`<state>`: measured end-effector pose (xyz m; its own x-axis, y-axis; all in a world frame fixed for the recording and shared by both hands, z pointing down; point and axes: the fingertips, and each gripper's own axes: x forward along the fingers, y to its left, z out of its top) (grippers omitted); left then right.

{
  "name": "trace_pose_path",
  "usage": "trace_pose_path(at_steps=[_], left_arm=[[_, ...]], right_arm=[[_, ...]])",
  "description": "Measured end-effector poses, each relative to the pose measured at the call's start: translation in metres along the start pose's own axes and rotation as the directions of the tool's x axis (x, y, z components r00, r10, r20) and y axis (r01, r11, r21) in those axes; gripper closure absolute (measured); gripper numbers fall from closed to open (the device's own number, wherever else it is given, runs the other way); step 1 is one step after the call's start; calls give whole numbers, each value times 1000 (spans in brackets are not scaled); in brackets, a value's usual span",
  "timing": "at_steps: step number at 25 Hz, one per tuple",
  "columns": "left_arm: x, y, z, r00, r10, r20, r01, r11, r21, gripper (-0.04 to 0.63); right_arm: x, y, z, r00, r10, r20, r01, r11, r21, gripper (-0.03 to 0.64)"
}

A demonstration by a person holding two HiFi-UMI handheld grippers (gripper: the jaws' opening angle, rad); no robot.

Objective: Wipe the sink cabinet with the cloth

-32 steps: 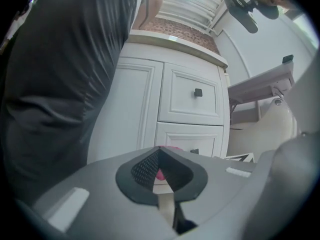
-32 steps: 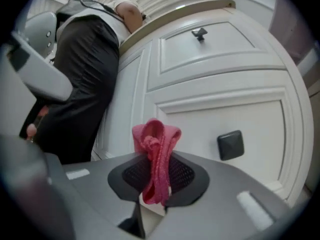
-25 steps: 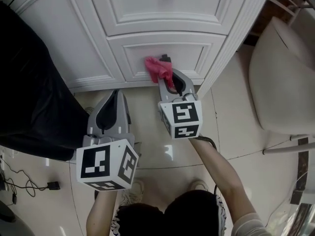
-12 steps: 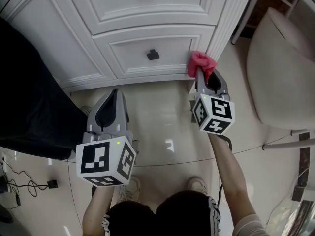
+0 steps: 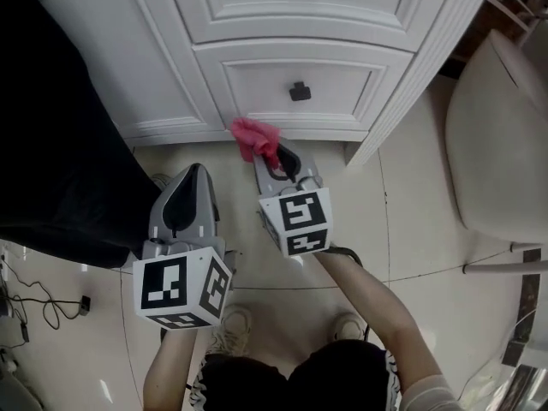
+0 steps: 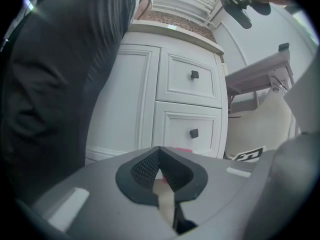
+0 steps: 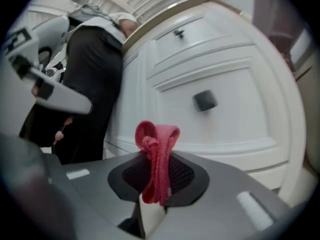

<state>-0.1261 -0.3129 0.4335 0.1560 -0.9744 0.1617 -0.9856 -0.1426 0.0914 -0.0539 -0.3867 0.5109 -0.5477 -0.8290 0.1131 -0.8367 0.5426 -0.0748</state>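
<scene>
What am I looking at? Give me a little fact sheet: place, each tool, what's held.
Place: white cabinet on a tiled floor
Right gripper: shut on a pink cloth, at the cabinet's bottom edge, below the lower drawer
Left gripper: shut, empty, held back over the floor
Knob: dark, up and right of the cloth

Two grey, wedge-shaped handheld tools, the left gripper and the right gripper, each carry a white cube printed with black square markers at the rear: the left cube and the right cube. Black mesh-textured pads line the jaw hollows. At 6 o'clock in the head view the person wears a dark garment with black-and-white patterned edges, with a pale sleeve at 5 o'clock and pale shoes just above.
</scene>
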Motion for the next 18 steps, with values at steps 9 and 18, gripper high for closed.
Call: trace_pose_path(at_steps=[9,18], left_arm=[[7,36,-16,998,53,-31,-54,998,-20,584],[25,-36,-22,996,-78,-30,78,997,-1,583]], right_arm=[[24,-29,-12,995,-98,9,97,995,16,548],[-76,-177,-17,919,-395,9,395,919,10,548]])
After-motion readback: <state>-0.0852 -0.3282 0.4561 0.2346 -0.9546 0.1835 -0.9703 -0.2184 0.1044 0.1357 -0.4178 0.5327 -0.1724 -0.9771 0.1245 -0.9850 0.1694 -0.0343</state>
